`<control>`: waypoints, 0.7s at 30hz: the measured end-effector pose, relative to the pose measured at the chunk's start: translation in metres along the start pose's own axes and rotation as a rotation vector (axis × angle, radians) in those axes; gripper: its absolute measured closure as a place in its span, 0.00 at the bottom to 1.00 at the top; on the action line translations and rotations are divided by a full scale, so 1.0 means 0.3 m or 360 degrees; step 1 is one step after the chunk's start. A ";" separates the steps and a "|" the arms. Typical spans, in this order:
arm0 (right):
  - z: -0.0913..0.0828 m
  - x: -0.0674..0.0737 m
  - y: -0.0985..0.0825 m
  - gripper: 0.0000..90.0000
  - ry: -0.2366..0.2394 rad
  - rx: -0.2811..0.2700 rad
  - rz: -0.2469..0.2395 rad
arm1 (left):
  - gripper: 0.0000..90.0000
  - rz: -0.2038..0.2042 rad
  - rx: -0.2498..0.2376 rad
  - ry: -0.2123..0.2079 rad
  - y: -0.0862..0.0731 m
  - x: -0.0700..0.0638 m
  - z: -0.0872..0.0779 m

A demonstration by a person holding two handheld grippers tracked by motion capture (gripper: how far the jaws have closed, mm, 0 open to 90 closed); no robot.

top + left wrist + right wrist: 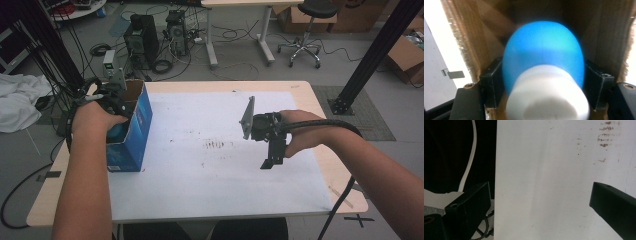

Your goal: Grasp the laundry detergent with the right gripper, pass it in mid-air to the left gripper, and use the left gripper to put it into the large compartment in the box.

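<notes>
A blue cardboard box [135, 130] stands open-topped at the table's left edge. My left gripper [116, 106] reaches down into it. Inside, between brown cardboard walls [474, 30], a rounded blue object with a white cap [544, 52] sits blurred between the jaws of the left gripper [544, 75], which press on both its sides. My right gripper [274, 156] hangs over the right part of the white sheet [200, 175], jaws pointing down. In the right gripper view the right gripper [541, 202] is wide open over the white sheet [549, 170], holding nothing.
Brown smudges [215, 145] mark the sheet's middle. The wooden table [320, 100] borders the sheet. Beyond it on the floor are computer towers [142, 40], cables and a stool [307, 30]. A black post [370, 55] rises at the right.
</notes>
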State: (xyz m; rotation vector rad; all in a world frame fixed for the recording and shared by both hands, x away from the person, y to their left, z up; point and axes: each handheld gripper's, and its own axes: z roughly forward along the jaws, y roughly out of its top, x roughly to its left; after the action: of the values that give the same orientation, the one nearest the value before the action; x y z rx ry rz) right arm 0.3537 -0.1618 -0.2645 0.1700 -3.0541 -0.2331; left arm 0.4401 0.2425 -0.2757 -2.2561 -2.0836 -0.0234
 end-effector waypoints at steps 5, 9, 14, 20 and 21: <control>-0.003 0.004 0.005 0.04 -0.0008 0.0002 -0.0012 | 0.32 0.0012 -0.0020 0.0027 -0.006 -0.009 -0.026; -0.005 0.004 0.008 0.04 -0.0008 0.0006 -0.0013 | 0.30 0.0019 -0.0044 0.0037 -0.014 -0.012 -0.055; -0.012 0.005 0.008 0.04 -0.0012 0.0007 -0.0022 | 0.26 -0.0007 -0.0076 0.0057 -0.026 -0.010 -0.093; -0.015 0.008 0.006 0.04 -0.0016 0.0004 -0.0019 | 0.24 -0.0010 -0.0098 0.0068 -0.038 -0.006 -0.137; -0.015 0.009 0.005 0.04 -0.0018 0.0008 -0.0018 | 0.23 -0.0011 -0.0096 0.0065 -0.039 -0.005 -0.140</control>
State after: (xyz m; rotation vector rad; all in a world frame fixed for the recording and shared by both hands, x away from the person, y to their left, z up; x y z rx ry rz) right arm 0.3513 -0.1612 -0.2597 0.1872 -3.0657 -0.2277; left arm 0.4299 0.2392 -0.2334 -2.2617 -2.0978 -0.1332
